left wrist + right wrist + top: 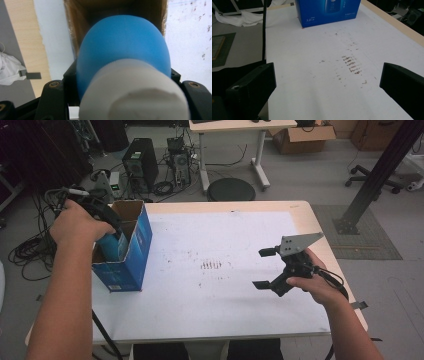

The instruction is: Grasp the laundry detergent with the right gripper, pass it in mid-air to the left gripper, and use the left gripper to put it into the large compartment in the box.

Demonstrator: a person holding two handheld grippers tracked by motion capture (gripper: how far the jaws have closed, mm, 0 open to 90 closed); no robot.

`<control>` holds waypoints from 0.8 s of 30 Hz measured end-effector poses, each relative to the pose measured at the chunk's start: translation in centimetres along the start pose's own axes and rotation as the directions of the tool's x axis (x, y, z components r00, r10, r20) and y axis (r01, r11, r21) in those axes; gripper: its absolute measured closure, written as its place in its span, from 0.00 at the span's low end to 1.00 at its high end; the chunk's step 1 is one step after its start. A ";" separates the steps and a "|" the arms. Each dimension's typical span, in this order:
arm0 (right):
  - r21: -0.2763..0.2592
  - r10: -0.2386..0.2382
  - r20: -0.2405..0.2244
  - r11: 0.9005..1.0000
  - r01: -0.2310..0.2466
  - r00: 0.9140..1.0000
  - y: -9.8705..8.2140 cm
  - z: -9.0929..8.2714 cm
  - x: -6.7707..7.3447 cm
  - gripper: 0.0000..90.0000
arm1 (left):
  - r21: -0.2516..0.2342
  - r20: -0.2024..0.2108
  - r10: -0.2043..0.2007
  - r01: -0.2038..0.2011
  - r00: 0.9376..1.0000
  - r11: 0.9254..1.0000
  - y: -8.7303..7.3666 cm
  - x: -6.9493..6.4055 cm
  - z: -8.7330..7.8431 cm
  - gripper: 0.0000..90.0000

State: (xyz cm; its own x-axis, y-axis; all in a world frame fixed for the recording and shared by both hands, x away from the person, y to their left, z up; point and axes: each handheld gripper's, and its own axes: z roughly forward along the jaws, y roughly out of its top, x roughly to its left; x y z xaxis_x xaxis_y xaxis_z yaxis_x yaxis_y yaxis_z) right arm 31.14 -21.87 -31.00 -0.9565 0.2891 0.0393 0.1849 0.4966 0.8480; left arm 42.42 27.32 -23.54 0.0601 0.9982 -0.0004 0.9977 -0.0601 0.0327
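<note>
Table (pixel 305 217): rectangular top of pale wood with rounded corners, most of it covered by a sheet.
Sheet (pixel 240 245): flat white matte covering, marked near its middle by short brown scuff lines and specks; its edge is ragged along the table's left side in the left gripper view.
Box (pixel 131 255): upright carton at the table's left edge, near the far left corner; glossy blue outside with white print, plain brown cardboard inside, top flaps open.
Bottle (pixel 122 50): smooth, rounded blue body with a white, dull, cylindrical cap at the near end; its body stands partly inside the box's open mouth, the cap end towards the gripper.
Left gripper (pixel 107 220): black, hard-edged, held in a hand over the box opening; its jaws are clamped on the bottle, one at each side of the blue body.
Right gripper (pixel 265 268): black, with a grey three-cornered plate on top, held in a hand above the sheet near the table's right edge; its blocky jaws stand wide apart with nothing between them.
</note>
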 end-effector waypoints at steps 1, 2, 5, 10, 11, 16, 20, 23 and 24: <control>0.000 0.000 -0.001 1.000 0.000 1.000 0.0 0.0 0.0 0.01 | 0.005 0.000 0.003 -0.003 1.000 1.000 0.0 -0.1 0.4 0.43; 0.001 0.001 -0.001 1.000 -0.001 1.000 0.0 0.0 0.0 0.01 | 0.005 0.000 0.003 -0.003 1.000 1.000 0.0 -0.1 0.6 0.43; 0.000 0.003 0.000 1.000 -0.003 1.000 -0.1 0.0 0.0 0.01 | 0.015 0.003 0.005 -0.005 1.000 1.000 0.1 -0.1 1.3 0.43; -0.001 0.003 0.001 1.000 -0.003 1.000 -0.2 -0.1 0.0 0.01 | 0.023 0.003 0.007 -0.007 1.000 1.000 0.2 -0.3 2.4 0.43; -0.002 0.003 0.001 1.000 -0.003 1.000 -0.2 -0.1 0.0 0.01 | 0.023 0.007 0.005 -0.005 1.000 1.000 0.2 -0.3 2.6 0.43; -0.007 -0.001 0.000 1.000 0.001 1.000 -0.2 -0.1 0.1 0.01 | 0.036 0.008 0.013 -0.014 1.000 0.999 0.2 -0.3 3.2 0.43; -0.008 0.001 0.000 1.000 -0.001 1.000 -0.3 0.1 0.1 0.01 | 0.043 -0.002 0.016 -0.016 1.000 0.999 0.2 -0.5 3.8 0.42; -0.017 0.000 -0.004 1.000 0.000 1.000 -0.3 0.2 0.1 0.01 | 0.048 -0.001 0.014 -0.014 1.000 0.999 0.2 -0.4 4.2 0.42; -0.017 0.000 -0.004 1.000 0.000 1.000 -0.3 0.2 0.1 0.01 | 0.049 -0.002 0.013 -0.013 1.000 0.999 0.2 -0.4 4.3 0.42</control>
State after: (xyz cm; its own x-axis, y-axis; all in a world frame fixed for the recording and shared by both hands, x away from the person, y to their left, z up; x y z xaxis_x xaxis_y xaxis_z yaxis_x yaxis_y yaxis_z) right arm 31.02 -21.84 -31.32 -0.9573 0.2860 0.0416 0.1814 0.4826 0.8568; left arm 42.73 26.93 -27.81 0.0734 0.9973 0.0019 0.9972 -0.0733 -0.0164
